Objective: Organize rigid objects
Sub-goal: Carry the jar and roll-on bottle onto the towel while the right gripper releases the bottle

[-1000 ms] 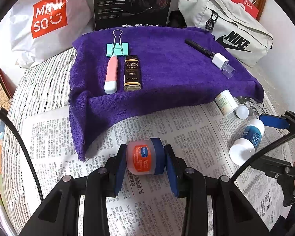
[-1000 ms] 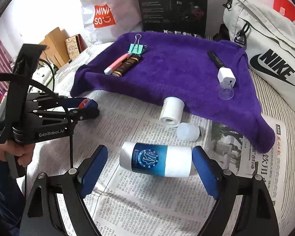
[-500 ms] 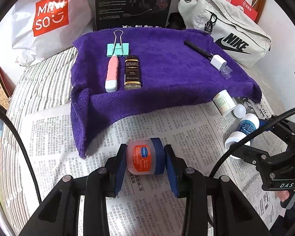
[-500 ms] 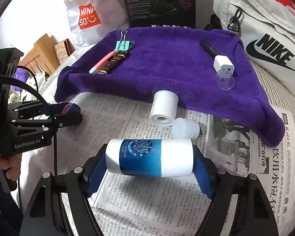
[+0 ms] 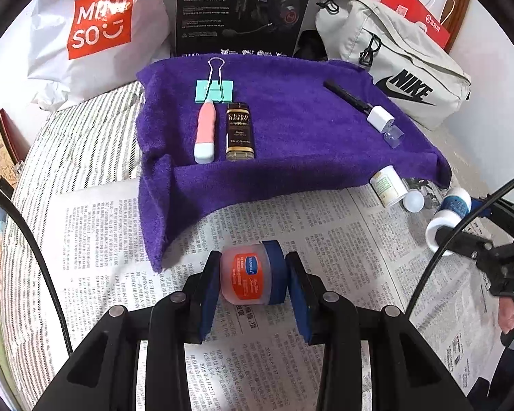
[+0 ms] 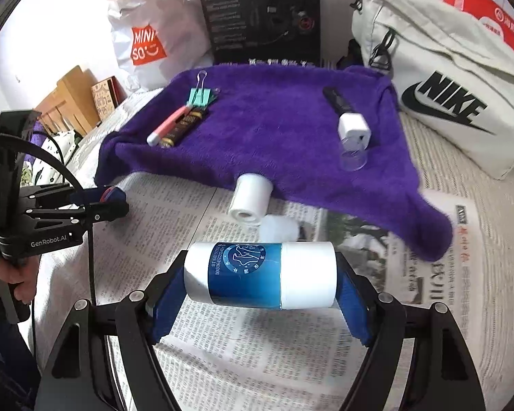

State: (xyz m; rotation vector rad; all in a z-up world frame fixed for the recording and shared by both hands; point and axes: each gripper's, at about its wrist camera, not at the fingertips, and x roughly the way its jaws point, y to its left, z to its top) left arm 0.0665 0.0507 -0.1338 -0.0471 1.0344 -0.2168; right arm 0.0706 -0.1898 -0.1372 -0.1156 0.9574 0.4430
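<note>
While both grippers carry a load above the newspaper [image 5: 325, 239] spread on the striped bed, the risk lies in how each thing is pinched. The left gripper [image 5: 253, 282] has its jaws narrowed on a small Vaseline jar [image 5: 252, 279], lying sideways with base and blue lid against the pads; the right gripper [image 6: 257, 281] has its jaws wide, clamped end to end on a blue-and-white bottle [image 6: 260, 275], also sideways. Held only by their flat ends, both could pivot or slide out if tilted, and the bottle's white cap might give under pressure. On the purple towel [image 5: 291, 130], near its left edge, a binder clip [image 5: 215, 90], a pink pen-like tool [image 5: 205, 133] and a small brown bottle [image 5: 240, 132] already lie in a row. Setting down carelessly could knock that row, and a round thing laid near the towel's front edge would probably roll off toward the white bottle [image 6: 252, 198] and loose cap [image 6: 279, 227] below.
</note>
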